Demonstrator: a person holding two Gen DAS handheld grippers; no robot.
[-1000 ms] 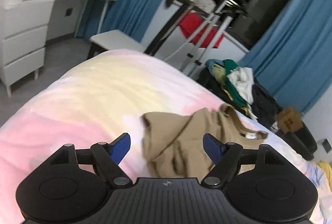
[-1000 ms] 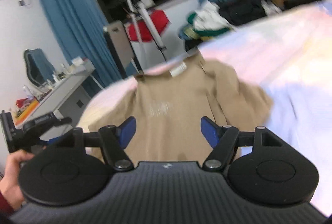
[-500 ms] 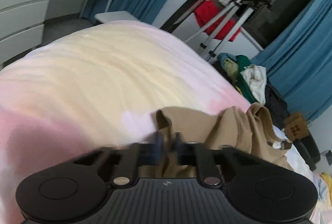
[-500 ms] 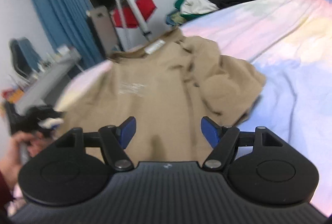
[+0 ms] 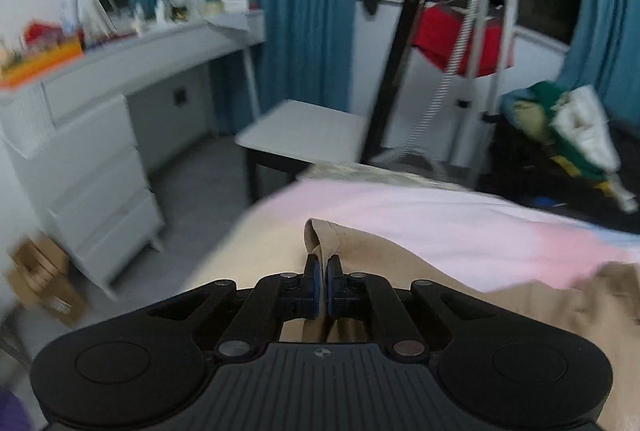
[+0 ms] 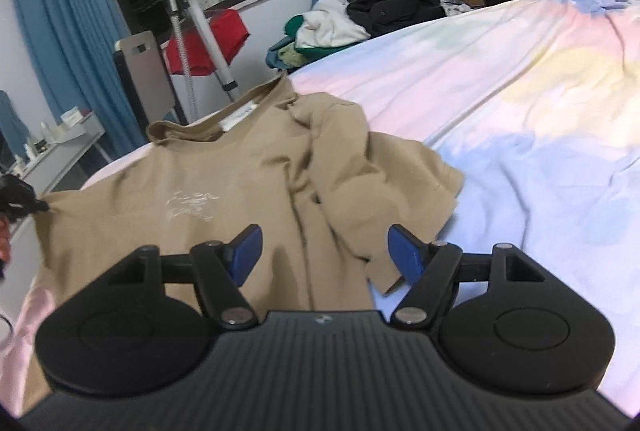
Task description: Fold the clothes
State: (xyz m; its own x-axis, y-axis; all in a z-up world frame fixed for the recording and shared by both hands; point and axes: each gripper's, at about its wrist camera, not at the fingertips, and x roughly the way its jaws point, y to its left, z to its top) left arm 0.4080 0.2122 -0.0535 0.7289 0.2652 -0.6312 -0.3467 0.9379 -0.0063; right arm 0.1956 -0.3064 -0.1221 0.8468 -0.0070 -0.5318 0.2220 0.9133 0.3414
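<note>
Left wrist view sits low at the bed's point(image 5: 460, 211) edge, facing the dresser point(image 5: 92, 167); right wrist view looks across it; both share the tan shirt point(image 6: 240, 183).

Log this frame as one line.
left tongs: shut on shirt edge | right tongs: open above shirt | shirt: partly spread on bed

left gripper point(image 5: 320, 277) now clamped on tan shirt point(image 5: 360, 245) edge, pulled taut

Dim indoor light, fisheye-bent edges; left view smeared, perhaps motion blur.
</note>
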